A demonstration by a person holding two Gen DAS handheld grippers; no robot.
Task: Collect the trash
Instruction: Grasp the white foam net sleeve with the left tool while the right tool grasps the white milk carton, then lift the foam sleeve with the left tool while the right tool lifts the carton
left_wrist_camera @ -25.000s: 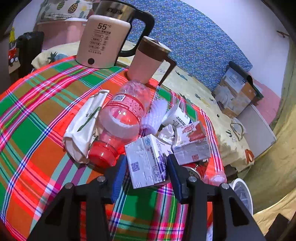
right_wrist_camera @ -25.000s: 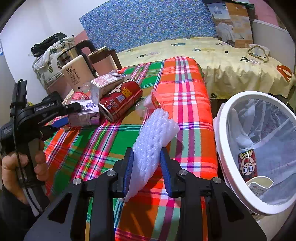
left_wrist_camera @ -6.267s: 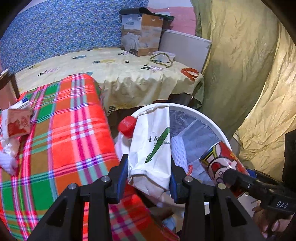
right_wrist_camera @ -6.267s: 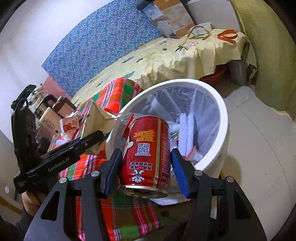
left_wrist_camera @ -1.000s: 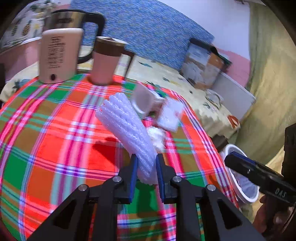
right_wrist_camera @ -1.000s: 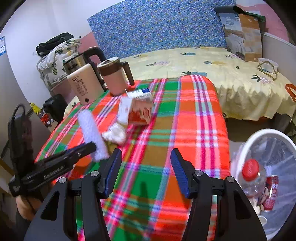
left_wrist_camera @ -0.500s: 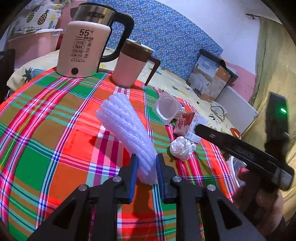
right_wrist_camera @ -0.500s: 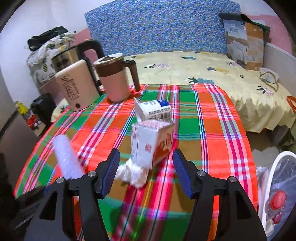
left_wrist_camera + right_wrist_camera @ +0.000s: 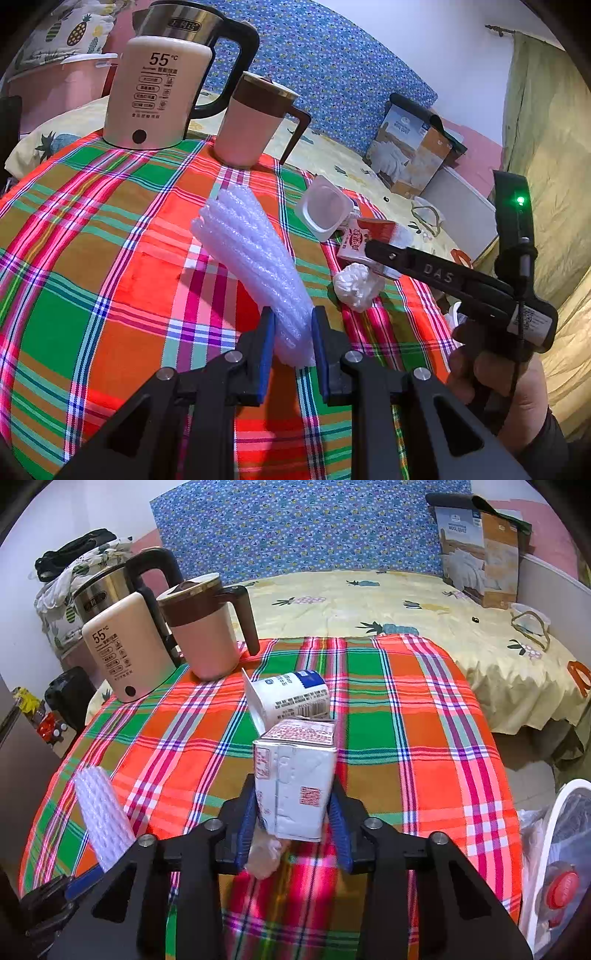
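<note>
My left gripper [image 9: 291, 343] is shut on the near end of a white foam net sleeve [image 9: 251, 254], which slants up over the plaid tablecloth [image 9: 92, 258]. The sleeve [image 9: 101, 819] also shows at the left of the right wrist view. A white and red milk carton [image 9: 295, 775] stands between the fingers of my right gripper [image 9: 293, 812]; the jaws are closing and the pads meet its sides. A crumpled tissue [image 9: 264, 856] lies under the carton's near end. Behind the carton, a white yogurt cup [image 9: 291, 698] lies on its side.
A cream kettle [image 9: 159, 92] and a pink mug [image 9: 255, 125] stand at the table's far side. A white bin [image 9: 546, 812] holding a red-capped bottle [image 9: 563, 890] sits off the table's right edge. A bed with a yellow sheet [image 9: 406, 602] lies beyond.
My right gripper has moved in over the table to the milk carton and its jaws have narrowed around it. The left gripper keeps its hold on the foam sleeve.
</note>
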